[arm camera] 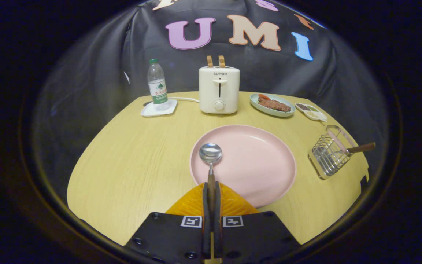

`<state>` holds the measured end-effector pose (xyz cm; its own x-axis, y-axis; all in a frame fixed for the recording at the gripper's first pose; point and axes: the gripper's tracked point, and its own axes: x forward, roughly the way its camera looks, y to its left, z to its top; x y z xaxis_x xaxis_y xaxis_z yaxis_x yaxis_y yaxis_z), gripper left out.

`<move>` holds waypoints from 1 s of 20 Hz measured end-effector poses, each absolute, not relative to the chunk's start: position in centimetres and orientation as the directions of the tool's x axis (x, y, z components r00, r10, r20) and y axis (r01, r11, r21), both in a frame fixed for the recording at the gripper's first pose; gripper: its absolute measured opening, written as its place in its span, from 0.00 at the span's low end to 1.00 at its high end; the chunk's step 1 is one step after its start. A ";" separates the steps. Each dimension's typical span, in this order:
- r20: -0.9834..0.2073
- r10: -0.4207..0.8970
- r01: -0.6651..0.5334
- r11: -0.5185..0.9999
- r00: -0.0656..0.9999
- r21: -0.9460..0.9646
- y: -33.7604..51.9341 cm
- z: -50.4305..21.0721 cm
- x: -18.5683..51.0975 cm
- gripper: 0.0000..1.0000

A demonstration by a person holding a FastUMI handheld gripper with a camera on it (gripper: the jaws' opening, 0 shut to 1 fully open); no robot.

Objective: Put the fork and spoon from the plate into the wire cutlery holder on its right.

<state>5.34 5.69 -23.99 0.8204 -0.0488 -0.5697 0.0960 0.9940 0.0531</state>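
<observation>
Booth and table: black cloth hangs behind a pale wooden table (137,161) with a rounded edge, and we look across it along the fingers.
Gripper: our gripper (211,190) has its fingers drawn together, and we read them as clamped on the wooden handle of the spoon (210,158), which runs out ahead from between them.
Spoon: its bowl sits over the near left part of the pink plate (255,161); we cannot tell whether it rests on the plate or is lifted just clear.
Wire cutlery holder: the holder (327,152) stands to the right of the plate, well apart from the fingers, near the table's right edge.
Fork: a wooden handle (360,148) pokes out of the holder to the right; we judge this to be the fork already in, though its head is not plain through the wires.
Background things: a water bottle (157,86) on a small white tray, a toaster (219,89), a dish of food (272,105) and a small condiment dish (311,112) line the far side.
Risk, grip: we hold the spoon at the handle's end, so the heavy bowl could droop or twist out during the swing to the right.
Risk, holder: it looks light and sits close to the edge; a knock from the spoon could tip it or push it off.
Risk, fork handle: it leans across the opening and could block the spoon's entry.
Hard to make out: the contact between fingers and handle, the holder's inside, and the holder's true tilt at the warped rim of the view.
</observation>
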 end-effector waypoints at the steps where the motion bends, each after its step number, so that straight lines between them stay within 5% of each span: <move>1: -0.562 -0.050 0.094 0.994 0.825 0.050 5.6 -23.5 5.4 0.06; 20: -0.667 -0.240 0.201 0.970 0.705 -0.137 -8.8 -11.5 2.4 0.06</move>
<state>2.36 -8.81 -11.46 0.7051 -0.2402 -0.6672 0.2007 0.9700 -0.1371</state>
